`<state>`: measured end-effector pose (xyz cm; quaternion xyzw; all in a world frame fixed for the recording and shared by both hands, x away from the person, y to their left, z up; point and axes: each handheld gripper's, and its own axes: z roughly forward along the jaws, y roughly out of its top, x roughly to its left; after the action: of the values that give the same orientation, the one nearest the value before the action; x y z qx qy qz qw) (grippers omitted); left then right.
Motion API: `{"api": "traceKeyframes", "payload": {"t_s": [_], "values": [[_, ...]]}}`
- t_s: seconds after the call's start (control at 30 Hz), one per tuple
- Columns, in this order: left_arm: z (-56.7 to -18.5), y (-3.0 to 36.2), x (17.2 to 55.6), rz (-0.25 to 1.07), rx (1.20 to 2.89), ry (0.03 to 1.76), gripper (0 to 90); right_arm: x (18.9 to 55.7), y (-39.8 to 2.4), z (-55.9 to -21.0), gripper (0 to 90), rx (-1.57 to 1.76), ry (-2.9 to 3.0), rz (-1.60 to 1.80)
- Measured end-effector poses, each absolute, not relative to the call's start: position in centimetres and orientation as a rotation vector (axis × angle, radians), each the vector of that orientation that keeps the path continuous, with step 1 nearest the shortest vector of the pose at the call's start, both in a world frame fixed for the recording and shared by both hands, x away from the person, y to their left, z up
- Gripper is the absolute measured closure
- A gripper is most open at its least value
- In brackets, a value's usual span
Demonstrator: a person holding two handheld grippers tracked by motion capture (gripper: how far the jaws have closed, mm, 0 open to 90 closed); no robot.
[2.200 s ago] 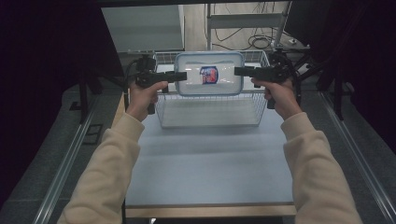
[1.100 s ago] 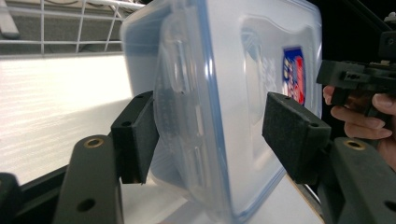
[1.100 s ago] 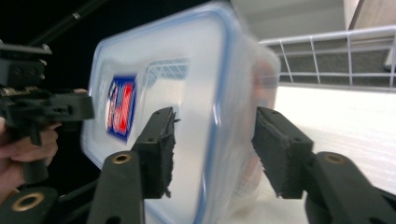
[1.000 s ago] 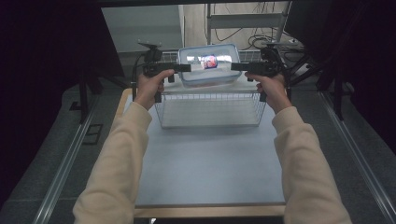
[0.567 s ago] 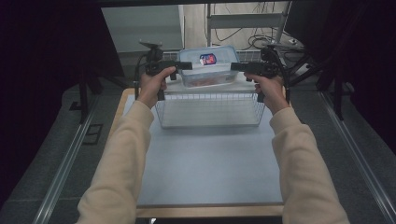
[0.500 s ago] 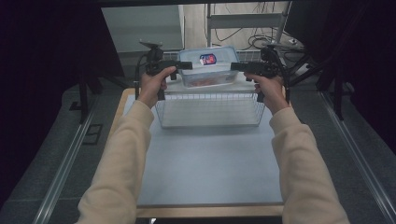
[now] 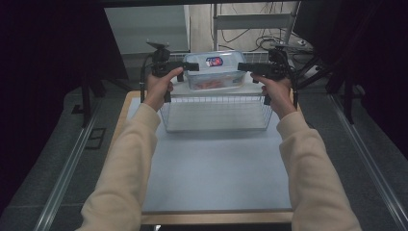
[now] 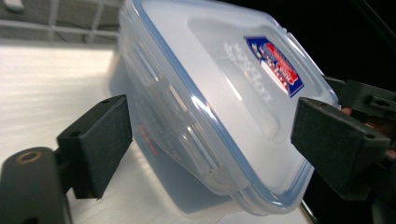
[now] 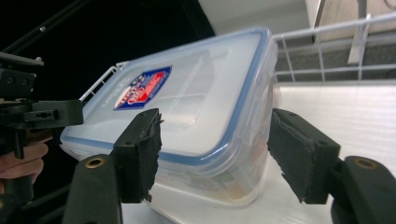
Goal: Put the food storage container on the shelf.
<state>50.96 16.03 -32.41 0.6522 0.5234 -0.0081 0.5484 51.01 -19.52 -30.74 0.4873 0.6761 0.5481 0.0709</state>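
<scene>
With the clear plastic container [image 7: 214, 71] now sitting on the white surface [image 7: 216, 173] just behind the wire basket [image 7: 215, 113], both hands are letting it go. The left gripper [image 7: 191, 67] flanks one short end, and in the left gripper view its jaws have just been opening and stand wide, the box's corner [image 8: 219, 116] between them but the black pads [image 8: 95, 144] clear of the plastic. Over on the other end, the right gripper [image 7: 244, 67] has also just been opening; in the right gripper view there's daylight between each pad [image 9: 140, 149] and the blue-rimmed lid [image 9: 187, 107], so nothing is clamped there either.

Why the two-ended hold? A box this broad looks too wide for one pair of jaws, so my read is that it takes a grip at each end to carry it level, and the release comes from both sides together so it doesn't tip. The lid is on, label up, something reddish showing through the wall.

The container rests on its own base, past the basket's far rim. The tabletop is pale and plain, edged in wood at the near side. Beyond the table it's a dim room: dark drapes left and right, metal rails on grey flooring, cables looped across the floor behind.
</scene>
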Motion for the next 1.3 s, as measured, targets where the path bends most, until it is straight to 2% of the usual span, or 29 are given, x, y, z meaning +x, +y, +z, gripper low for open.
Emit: {"api": "traceKeyframes", "payload": {"t_s": [0.27, 0.6, 0.77, 1.13, 1.3], "values": [[-31.1, 17.0, 47.2, 0.029, 1.571, 1.167, 13.2, 48.9, -20.9, -29.8, 31.1, 1.365, 2.058, 1.702], [-31.9, 16.9, 40.0, 0.081, 1.606, 1.055, 14.4, 43.8, -22.7, -31.2, 27.9, 1.242, 2.137, 1.715], [-34.1, 16.3, 36.9, 0.055, 1.643, 1.023, 14.5, 40.1, -24.0, -33.4, 27.8, 1.159, 2.182, 1.716], [-40.6, 16.1, 31.5, -0.032, 1.685, 1.005, 15.2, 34.8, -26.4, -39.1, 26.7, 1.114, 2.268, 1.682], [-43.0, 16.0, 29.9, -0.025, 1.719, 1.013, 15.8, 33.2, -27.4, -42.1, 25.7, 1.126, 2.303, 1.641]]}}
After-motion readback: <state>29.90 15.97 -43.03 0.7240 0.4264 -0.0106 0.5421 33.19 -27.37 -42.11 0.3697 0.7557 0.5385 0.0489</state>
